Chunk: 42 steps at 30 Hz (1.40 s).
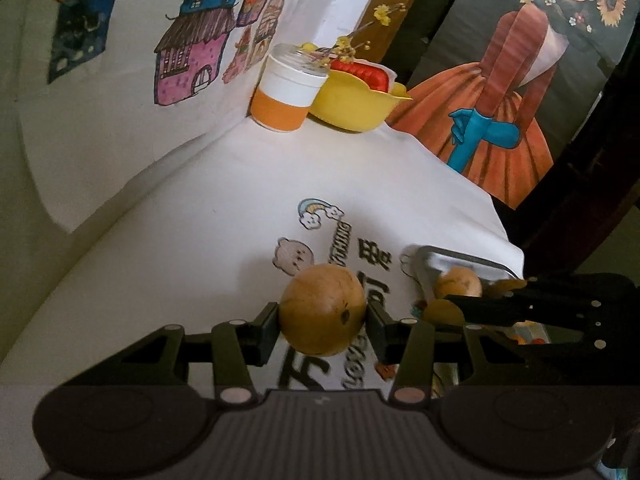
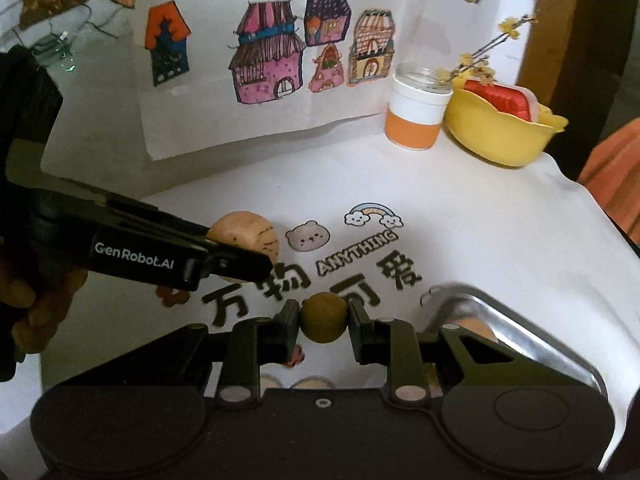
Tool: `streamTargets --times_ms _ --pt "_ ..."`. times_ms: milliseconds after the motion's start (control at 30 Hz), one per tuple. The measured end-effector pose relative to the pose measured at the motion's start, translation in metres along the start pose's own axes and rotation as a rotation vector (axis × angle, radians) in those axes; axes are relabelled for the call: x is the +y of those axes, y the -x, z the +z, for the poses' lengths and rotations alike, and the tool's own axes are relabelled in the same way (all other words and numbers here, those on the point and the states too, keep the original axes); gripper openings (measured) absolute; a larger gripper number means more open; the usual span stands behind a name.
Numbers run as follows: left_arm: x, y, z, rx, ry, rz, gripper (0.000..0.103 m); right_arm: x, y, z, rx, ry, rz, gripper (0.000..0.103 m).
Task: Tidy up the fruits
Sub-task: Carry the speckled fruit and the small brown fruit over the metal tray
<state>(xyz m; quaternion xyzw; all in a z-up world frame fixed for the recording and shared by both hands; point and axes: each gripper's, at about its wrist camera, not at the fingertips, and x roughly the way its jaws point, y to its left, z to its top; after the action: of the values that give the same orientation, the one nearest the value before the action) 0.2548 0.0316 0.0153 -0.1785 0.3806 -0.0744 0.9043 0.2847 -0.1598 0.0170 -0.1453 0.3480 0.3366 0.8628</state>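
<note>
A: So, we saw the left gripper (image 1: 322,316) held low and level over the white tablecloth (image 1: 200,220), its fingers clamped on a round tan fruit (image 1: 322,314) from either side.

B: We did. From the right wrist view that same fruit (image 2: 246,240) hung above the printed lettering (image 2: 312,276) in the middle of the cloth, and the left gripper (image 2: 240,258) reached in from the left edge, slanting downward. A hand (image 2: 24,312) gripped its handle at the frame's edge, though we could make out little of it.

A: The right gripper (image 2: 324,320) pointed toward the far wall, fingers closed on a smaller brownish fruit (image 2: 324,319). We couldn't tell whether that one touched the cloth.

B: Nor could we. The metal tray (image 2: 520,320) sat at the near right corner of the cloth, partly hidden behind the right gripper's linkage.

A: In the left view the tray (image 1: 460,260) held one more tan fruit (image 1: 458,284), half covered by the right gripper (image 1: 440,308). Something orange lay below it, too blurred to name.

B: At the far corner stood an orange-and-white jar (image 2: 416,112) just beside a yellow bowl (image 2: 500,136); the red thing (image 2: 500,98) inside we couldn't identify.
</note>
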Motion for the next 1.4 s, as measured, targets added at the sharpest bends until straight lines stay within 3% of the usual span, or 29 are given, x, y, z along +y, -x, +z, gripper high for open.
streamTargets --times_ms 333,733,1400 --pt "-0.037 0.027 -0.020 -0.005 -0.029 -0.015 0.050 -0.009 0.061 -0.032 -0.060 -0.054 -0.052 0.028" --pt "-0.094 0.029 -0.034 -0.002 -0.086 -0.062 0.050 -0.046 0.115 -0.074 -0.098 -0.140 -0.157 0.028" --pt "-0.159 0.024 -0.073 0.058 -0.162 -0.117 0.051 -0.071 0.162 -0.133 -0.125 -0.235 -0.237 0.028"
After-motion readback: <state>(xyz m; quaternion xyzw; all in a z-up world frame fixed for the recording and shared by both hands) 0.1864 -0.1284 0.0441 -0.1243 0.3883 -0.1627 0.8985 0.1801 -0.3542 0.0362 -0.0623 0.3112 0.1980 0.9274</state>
